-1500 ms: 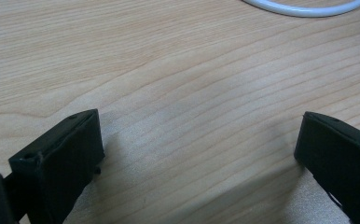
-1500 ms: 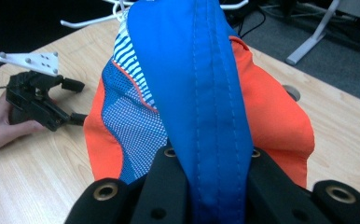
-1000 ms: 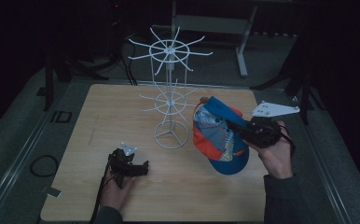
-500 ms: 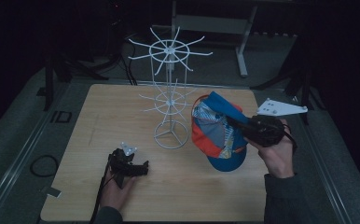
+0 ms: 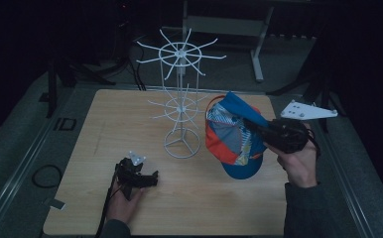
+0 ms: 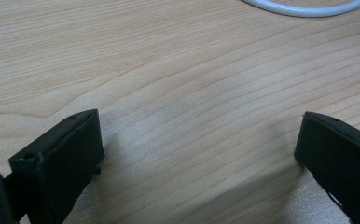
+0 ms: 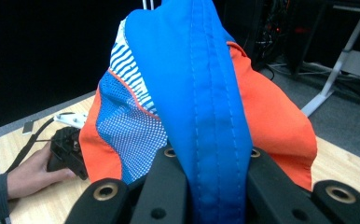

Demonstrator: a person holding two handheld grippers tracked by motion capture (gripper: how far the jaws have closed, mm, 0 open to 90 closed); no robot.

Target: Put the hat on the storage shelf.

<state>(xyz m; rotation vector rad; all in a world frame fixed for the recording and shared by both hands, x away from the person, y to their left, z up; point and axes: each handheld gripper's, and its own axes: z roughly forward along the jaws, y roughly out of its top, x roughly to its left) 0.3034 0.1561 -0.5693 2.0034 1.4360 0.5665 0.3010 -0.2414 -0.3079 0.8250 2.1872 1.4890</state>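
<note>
— Where's the cap?
— The blue and orange cap [image 5: 231, 139] hangs above the surface [image 5: 130, 119], right of the white wire rack [image 5: 181, 106]. The right gripper [image 5: 261, 130] has its fingers clamped on the blue brim.
— And the other one?
— The left gripper [image 5: 147, 177] rests on the surface, fingers spread wide, holding nothing.
— Anything unclear?
— In the right gripper view the cap hides the rack; the fingertips are buried in cloth.

White wire rack [image 5: 180, 106] upright mid-table [image 5: 95, 129], bare wood left of it, cap [image 5: 231, 136] just right.
</note>
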